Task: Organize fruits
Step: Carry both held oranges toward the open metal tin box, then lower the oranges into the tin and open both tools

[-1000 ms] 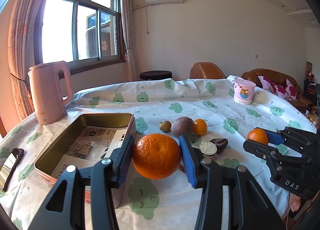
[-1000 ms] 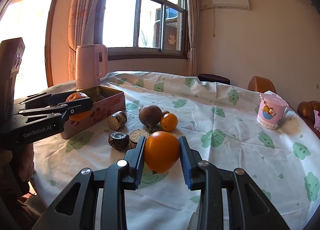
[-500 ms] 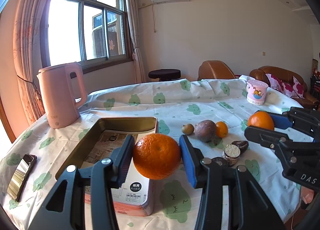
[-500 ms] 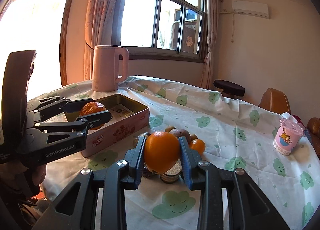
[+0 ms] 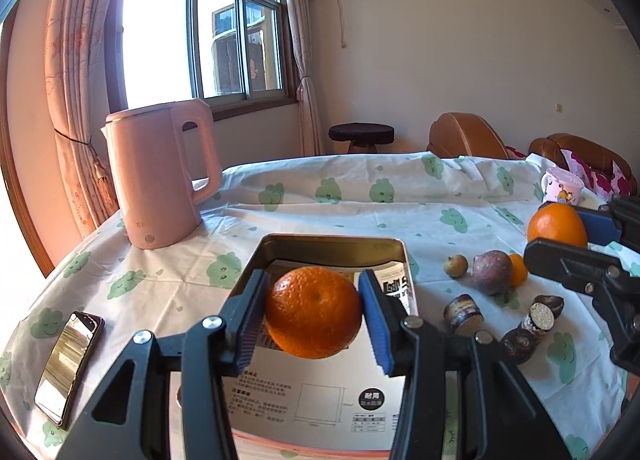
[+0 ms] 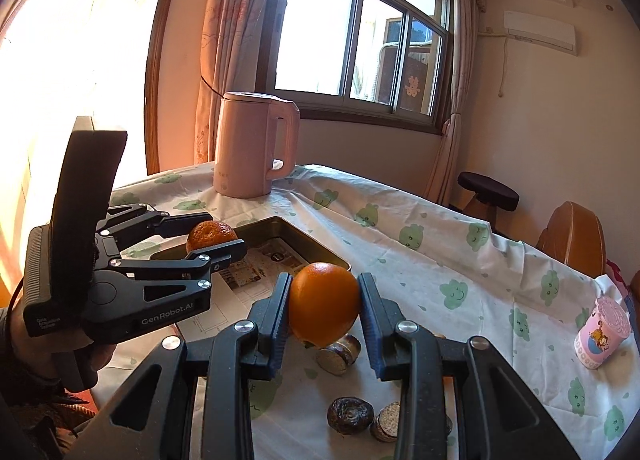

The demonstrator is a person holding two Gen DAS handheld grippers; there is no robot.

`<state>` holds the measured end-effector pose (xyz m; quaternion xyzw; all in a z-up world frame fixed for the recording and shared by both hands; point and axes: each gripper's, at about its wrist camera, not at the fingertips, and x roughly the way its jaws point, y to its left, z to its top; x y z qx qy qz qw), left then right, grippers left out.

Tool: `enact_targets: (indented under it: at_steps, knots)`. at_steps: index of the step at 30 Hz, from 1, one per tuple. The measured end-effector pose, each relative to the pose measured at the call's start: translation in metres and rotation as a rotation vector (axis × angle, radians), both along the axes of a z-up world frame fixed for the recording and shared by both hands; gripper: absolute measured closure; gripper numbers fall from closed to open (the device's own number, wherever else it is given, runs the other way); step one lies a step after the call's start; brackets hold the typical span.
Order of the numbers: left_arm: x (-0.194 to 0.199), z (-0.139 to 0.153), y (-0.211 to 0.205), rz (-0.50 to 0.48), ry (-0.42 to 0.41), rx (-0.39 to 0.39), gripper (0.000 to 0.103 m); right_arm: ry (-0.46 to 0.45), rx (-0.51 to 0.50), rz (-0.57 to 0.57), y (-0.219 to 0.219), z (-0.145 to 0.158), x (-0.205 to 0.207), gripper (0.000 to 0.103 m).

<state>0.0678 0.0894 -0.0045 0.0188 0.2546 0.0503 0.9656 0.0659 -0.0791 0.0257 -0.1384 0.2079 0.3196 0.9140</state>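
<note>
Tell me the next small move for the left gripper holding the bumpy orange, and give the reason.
Probably lower the left gripper a little, then open it. It is shut on the bumpy orange, which hangs over the paper-lined floor of the open tin, above the rim, so a short descent should avoid a drop. The right gripper, holding the smooth orange, seems to be beside the tin.

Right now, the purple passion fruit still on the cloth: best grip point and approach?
Take the passion fruit across its round middle, descending from above with fingers front and back. The small orange touches its right side and the small brown fruit sits close on its left, so a sideways pinch would likely bump them. Both grippers hold oranges now.
</note>
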Motion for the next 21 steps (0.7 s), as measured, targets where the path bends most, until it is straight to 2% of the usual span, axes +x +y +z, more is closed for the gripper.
enact_targets:
  at_steps: [10,21]
  knots:
    - [0.028,-0.014,0.031,0.034,0.087,-0.011,0.055,0.075,-0.01,0.016,0.04,-0.01,0.032,0.068]
    - [0.039,-0.026,0.046,0.05,0.137,-0.019,0.055,0.14,-0.023,0.012,0.064,-0.035,0.052,0.068]
